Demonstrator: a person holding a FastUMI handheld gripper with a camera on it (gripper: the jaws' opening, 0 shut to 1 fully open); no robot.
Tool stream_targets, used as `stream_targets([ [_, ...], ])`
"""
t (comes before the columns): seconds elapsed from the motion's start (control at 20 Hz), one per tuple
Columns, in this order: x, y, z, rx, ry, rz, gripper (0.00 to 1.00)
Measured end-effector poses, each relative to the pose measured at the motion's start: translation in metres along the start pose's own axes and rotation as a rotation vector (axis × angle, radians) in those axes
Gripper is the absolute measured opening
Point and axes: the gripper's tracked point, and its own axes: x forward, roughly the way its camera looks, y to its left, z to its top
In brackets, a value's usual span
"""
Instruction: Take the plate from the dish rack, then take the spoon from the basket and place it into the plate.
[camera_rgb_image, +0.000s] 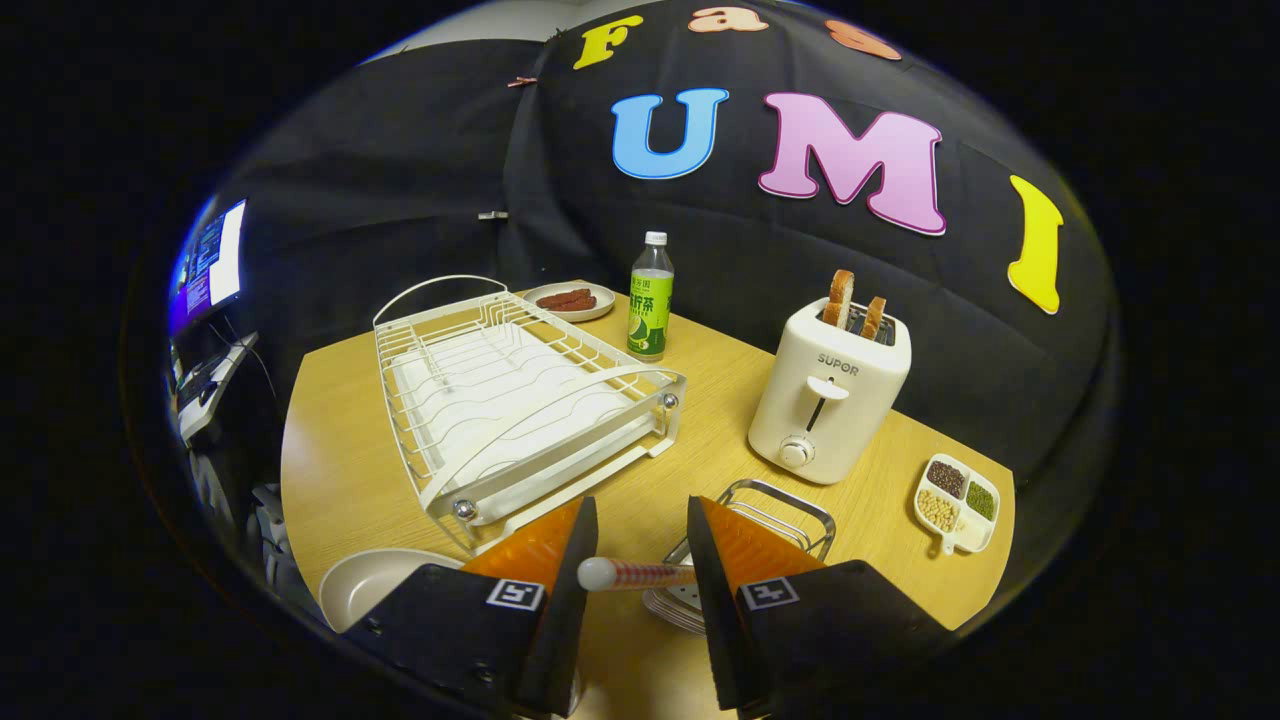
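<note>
We saw the gripper with its orange fingers partly open; a spoon's handle crossed the gap, and whether they pinched it we could not tell. The plate lay at nine o'clock of them, the wire basket at two o'clock, the empty dish rack at eleven o'clock beyond.

Toaster front reads "SUPOR"; bottle label txt illegible.

Green bottle, toaster with bread slices, sausage plate, divided bean dish, wooden table
</note>
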Motion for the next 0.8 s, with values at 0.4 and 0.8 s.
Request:
stream_targets([
  [0.4,-0.007,-0.019,0.012,-0.027,-0.037,-0.079,0.34],
  [0.8,-0.023,-0.062,0.027,-0.001,-0.041,-0.168,0.15],
])
